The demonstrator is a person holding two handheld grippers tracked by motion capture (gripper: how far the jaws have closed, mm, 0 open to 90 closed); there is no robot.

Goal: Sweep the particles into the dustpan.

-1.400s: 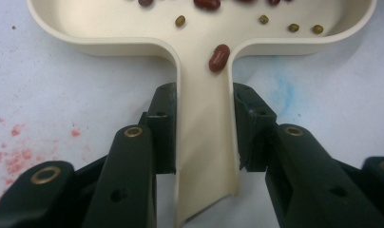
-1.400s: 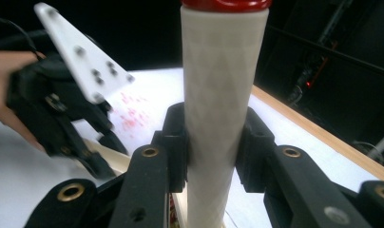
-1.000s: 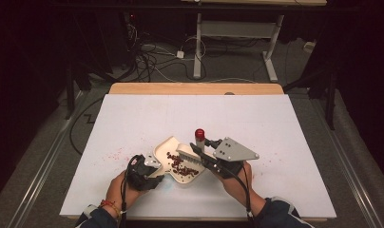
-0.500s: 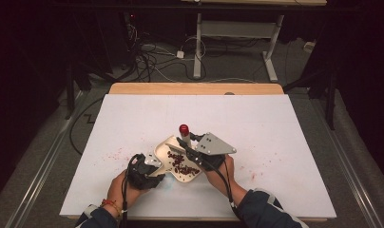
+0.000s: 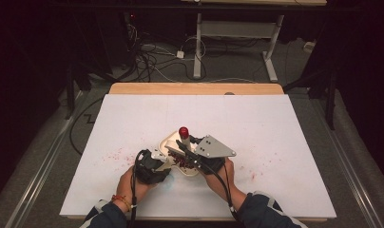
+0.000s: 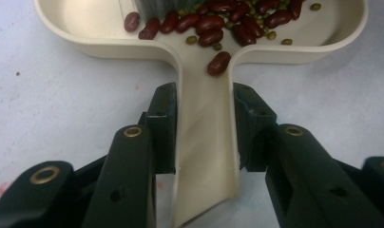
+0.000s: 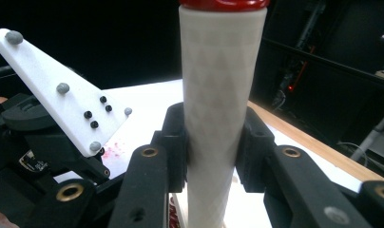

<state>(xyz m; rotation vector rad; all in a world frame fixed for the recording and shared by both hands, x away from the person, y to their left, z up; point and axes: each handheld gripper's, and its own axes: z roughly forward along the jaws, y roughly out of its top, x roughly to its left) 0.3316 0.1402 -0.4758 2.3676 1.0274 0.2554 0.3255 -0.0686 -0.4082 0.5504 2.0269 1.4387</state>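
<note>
the cream dustpan [image 6: 206, 118] lies on the white table [image 5: 275, 123], red beans [image 6: 218, 21] piled in its tray, its handle clamped between the left gripper [image 6: 204, 118] jaws. the right gripper [image 7: 213, 142] is closed on the white brush handle [image 7: 218, 95] with a red cap, upright over the pan. since a second ago this brush has shifted left, toward the pan's middle.

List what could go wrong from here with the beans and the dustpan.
One bean already lies in the open handle channel of the cream dustpan, which the left hand-held gripper clamps; tilting back may roll beans out. The right hand-held gripper holds the white brush handle upright; a hard sweep could flick beans over the low rim.
</note>
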